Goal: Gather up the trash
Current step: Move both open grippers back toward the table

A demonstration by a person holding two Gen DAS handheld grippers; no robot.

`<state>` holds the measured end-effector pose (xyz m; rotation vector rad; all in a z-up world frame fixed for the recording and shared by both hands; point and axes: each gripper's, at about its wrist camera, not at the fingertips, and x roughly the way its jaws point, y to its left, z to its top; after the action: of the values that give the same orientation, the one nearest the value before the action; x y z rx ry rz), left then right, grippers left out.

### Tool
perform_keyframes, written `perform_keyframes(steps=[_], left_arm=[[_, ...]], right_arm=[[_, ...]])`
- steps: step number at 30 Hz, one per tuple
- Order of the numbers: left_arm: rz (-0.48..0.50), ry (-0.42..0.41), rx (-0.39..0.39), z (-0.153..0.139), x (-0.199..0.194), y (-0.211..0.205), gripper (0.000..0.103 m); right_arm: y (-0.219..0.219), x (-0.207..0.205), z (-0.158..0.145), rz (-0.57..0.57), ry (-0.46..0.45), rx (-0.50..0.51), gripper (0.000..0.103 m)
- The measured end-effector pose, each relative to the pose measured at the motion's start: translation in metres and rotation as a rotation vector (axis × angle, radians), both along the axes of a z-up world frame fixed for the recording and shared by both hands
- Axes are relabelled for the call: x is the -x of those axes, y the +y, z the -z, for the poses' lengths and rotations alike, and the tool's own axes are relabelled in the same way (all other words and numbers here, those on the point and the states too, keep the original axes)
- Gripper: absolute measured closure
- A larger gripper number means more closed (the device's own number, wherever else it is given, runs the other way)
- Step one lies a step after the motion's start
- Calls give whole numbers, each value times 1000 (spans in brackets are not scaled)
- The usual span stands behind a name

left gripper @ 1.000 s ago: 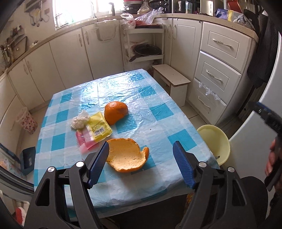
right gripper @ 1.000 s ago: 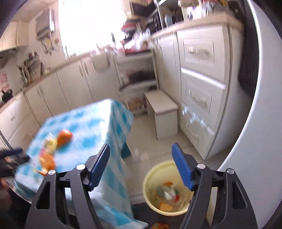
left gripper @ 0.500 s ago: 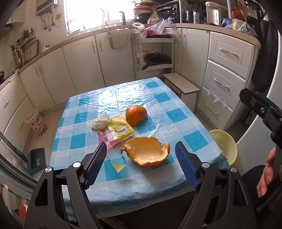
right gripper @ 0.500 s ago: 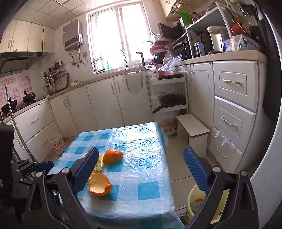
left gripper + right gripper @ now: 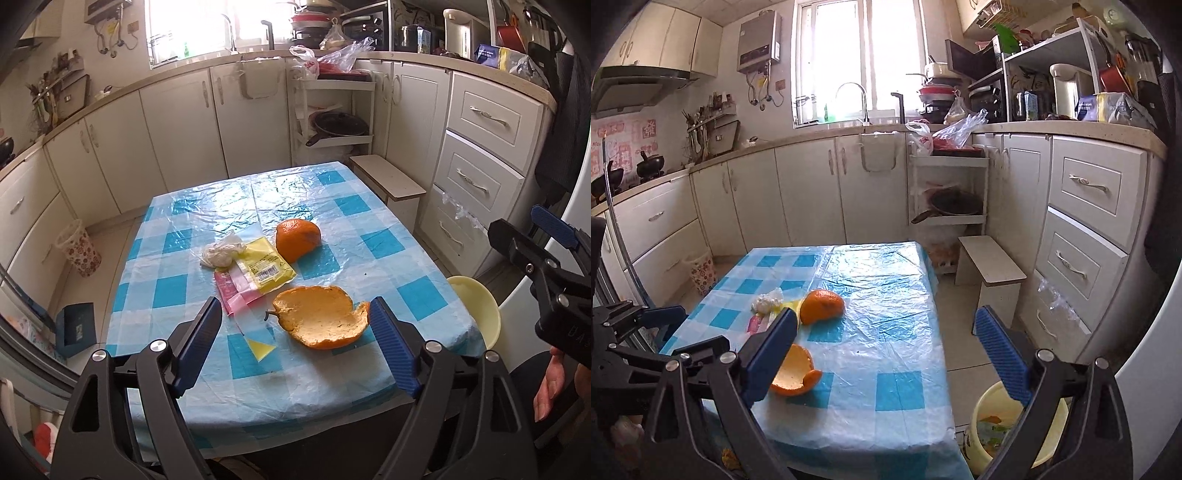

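Observation:
On the blue-checked table [image 5: 332, 206] lie an open orange peel [image 5: 321, 325], a domed orange peel [image 5: 297, 240], a yellow wrapper [image 5: 264, 267], a pink wrapper [image 5: 232, 291], a white crumpled wad [image 5: 221, 253] and a small yellow scrap [image 5: 261, 347]. My left gripper [image 5: 295, 314] hovers open over the near edge, with the open peel seen between its fingers but untouched. My right gripper [image 5: 886, 325] is open and empty to the right of the table. Below it on the floor stands a yellow bin [image 5: 982, 413] with trash inside.
A low white stool [image 5: 388, 181] stands by the table's far right corner, in front of the drawers [image 5: 476, 184]. A floral basket [image 5: 79, 251] and a blue box [image 5: 75, 328] sit on the floor to the left. A person's hand [image 5: 550, 384] holds the right gripper.
The right gripper swung up from over the yellow bin to face the table, and its jaws widened. The left gripper drew back slightly, bringing the yellow scrap into view.

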<state>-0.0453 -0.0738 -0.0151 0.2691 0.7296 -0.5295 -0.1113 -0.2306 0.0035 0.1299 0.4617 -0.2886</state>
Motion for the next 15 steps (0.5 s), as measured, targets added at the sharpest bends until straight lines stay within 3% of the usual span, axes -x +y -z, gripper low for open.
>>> perform_keyframes(steps=[7, 12, 15], left_arm=[[-50, 26, 4, 4, -18, 17, 24], [-207, 188, 95, 18, -66, 67, 24], [-310, 243, 130, 27, -86, 95, 25]], right_arm=[[7, -15, 5, -35, 63, 20, 10], [5, -54, 24, -104, 184, -130, 10], [16, -73, 35, -138, 204, -116, 10]])
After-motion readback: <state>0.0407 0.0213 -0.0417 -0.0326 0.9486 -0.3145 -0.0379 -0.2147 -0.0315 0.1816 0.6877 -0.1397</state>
